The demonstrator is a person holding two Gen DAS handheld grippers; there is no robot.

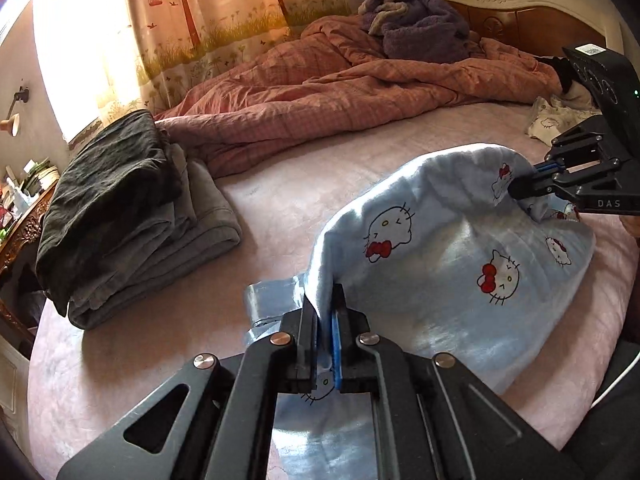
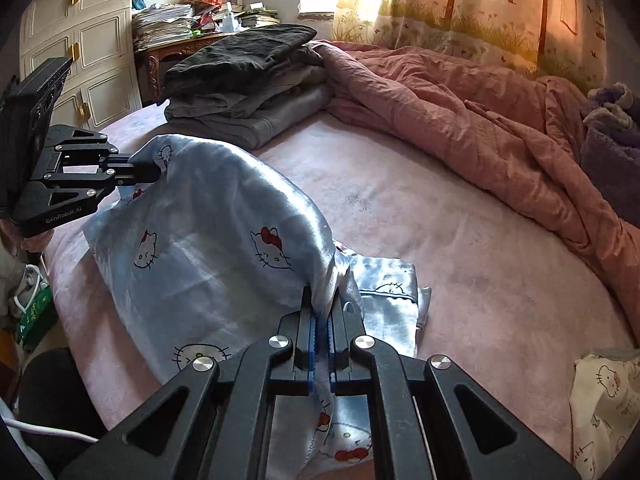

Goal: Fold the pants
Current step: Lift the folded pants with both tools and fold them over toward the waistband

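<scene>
The light blue satin pants (image 1: pixel 440 240) with a cartoon cat print hang lifted over the pink bed, stretched between both grippers. My left gripper (image 1: pixel 323 300) is shut on one edge of the pants; it shows at the left of the right wrist view (image 2: pixel 158 172). My right gripper (image 2: pixel 323 300) is shut on the other edge of the pants (image 2: pixel 208 220); it shows at the right of the left wrist view (image 1: pixel 516 192). The lower part of the pants lies bunched on the bed (image 2: pixel 392 292).
A stack of folded dark and grey clothes (image 1: pixel 132 216) sits on the bed's far side (image 2: pixel 248 80). A rumpled pink quilt (image 1: pixel 320 92) and a purple blanket (image 1: pixel 416 20) lie behind. A cream printed garment (image 2: pixel 604 400) lies at the right. The pink sheet (image 2: pixel 460 240) lies between them.
</scene>
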